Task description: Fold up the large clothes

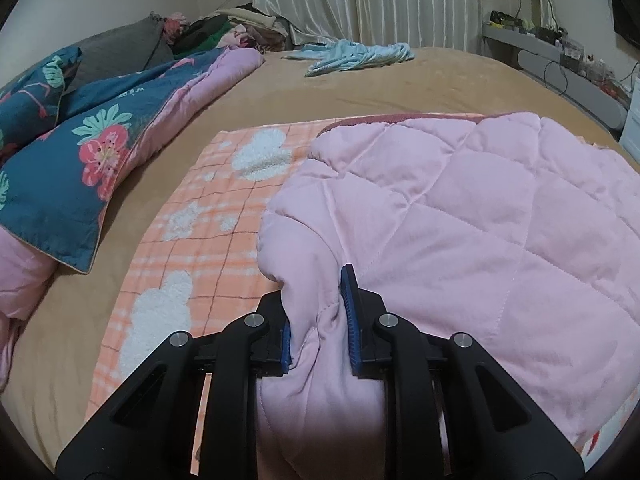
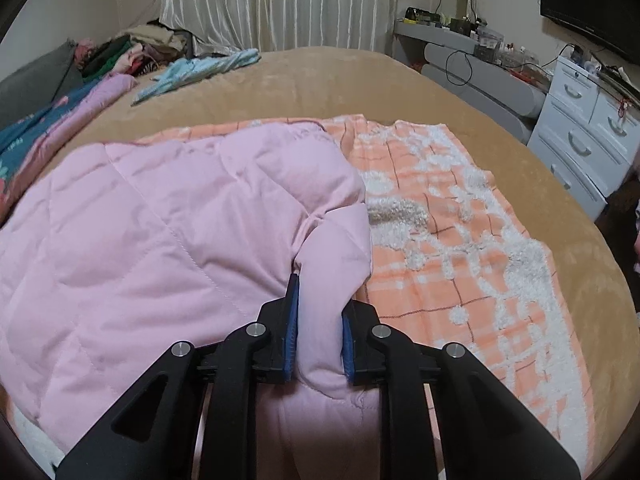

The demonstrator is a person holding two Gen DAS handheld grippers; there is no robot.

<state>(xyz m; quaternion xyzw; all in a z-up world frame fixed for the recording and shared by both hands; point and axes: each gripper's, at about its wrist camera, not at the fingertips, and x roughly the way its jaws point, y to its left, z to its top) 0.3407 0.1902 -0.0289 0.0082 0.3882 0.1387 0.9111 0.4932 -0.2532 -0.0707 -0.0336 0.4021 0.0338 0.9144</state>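
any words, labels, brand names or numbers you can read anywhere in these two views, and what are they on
None can be read in either view.
pink quilted garment: no label or print shows.
orange checked blanket: only white fluffy shapes, no lettering.
floral quilt: flowers and leaves, no text.
black screen: a small mark on its lower edge, too small to read.
Items on the grey shelf: too small and blurred to read.

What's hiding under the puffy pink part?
Under the pink quilted lining lies the same garment's orange checked side, on the tan bed cover. Anything beneath its middle is covered.
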